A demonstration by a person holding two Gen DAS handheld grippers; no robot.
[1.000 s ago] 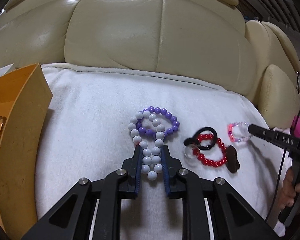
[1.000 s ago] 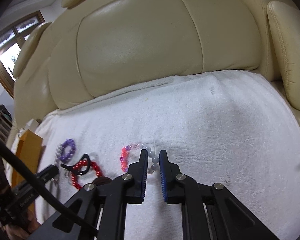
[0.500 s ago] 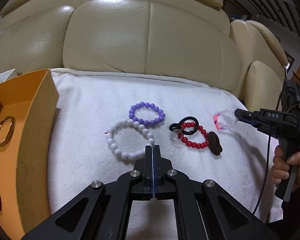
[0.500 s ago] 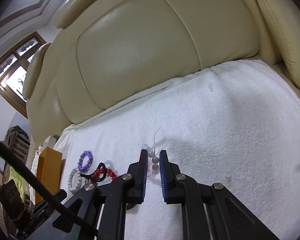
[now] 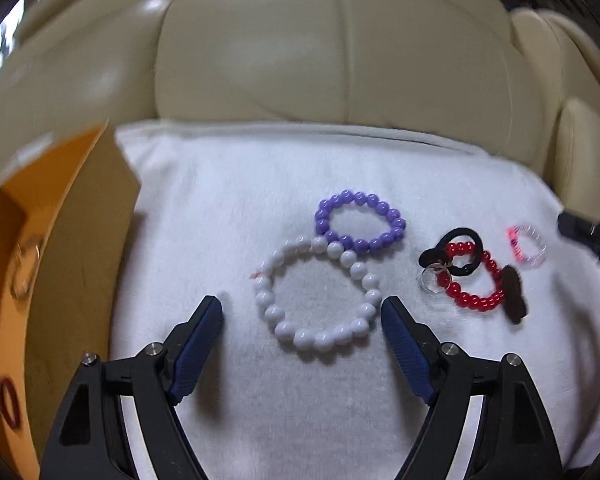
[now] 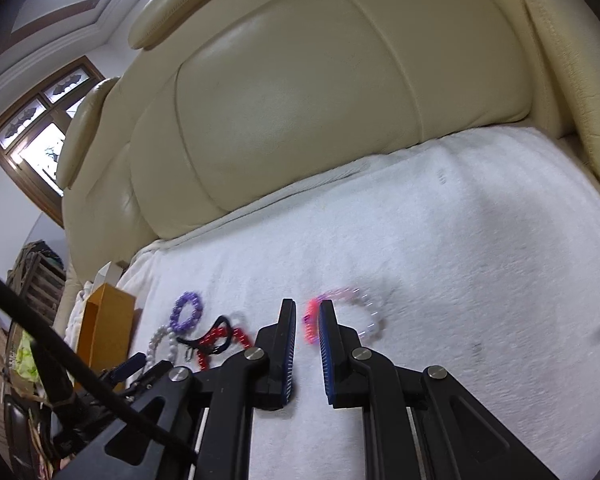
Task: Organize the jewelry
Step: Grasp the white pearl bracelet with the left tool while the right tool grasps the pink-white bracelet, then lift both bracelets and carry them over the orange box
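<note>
My left gripper (image 5: pixel 302 306) is wide open, its jaws on either side of a white bead bracelet (image 5: pixel 318 294) lying flat on the white towel (image 5: pixel 228 208). A purple bead bracelet (image 5: pixel 360 222) touches its far edge. To the right lie a red bead bracelet (image 5: pixel 476 280) tangled with a black hair tie (image 5: pixel 456 252) and a brown piece. A pink and clear bracelet (image 5: pixel 528 246) lies beyond, blurred in the right wrist view (image 6: pixel 340 316). My right gripper (image 6: pixel 307 307) is open, with the bracelet's pink end between its tips.
An orange box (image 5: pixel 60 248) stands at the towel's left edge, holding a gold ring and a dark red ring. The cream leather sofa back (image 5: pixel 340 48) rises behind the towel. The right half of the towel (image 6: pixel 480 248) is bare.
My left gripper opened wide and let go of the white bracelet, which now lies flat. My right gripper opened and the pink and clear bracelet dropped onto the towel.
</note>
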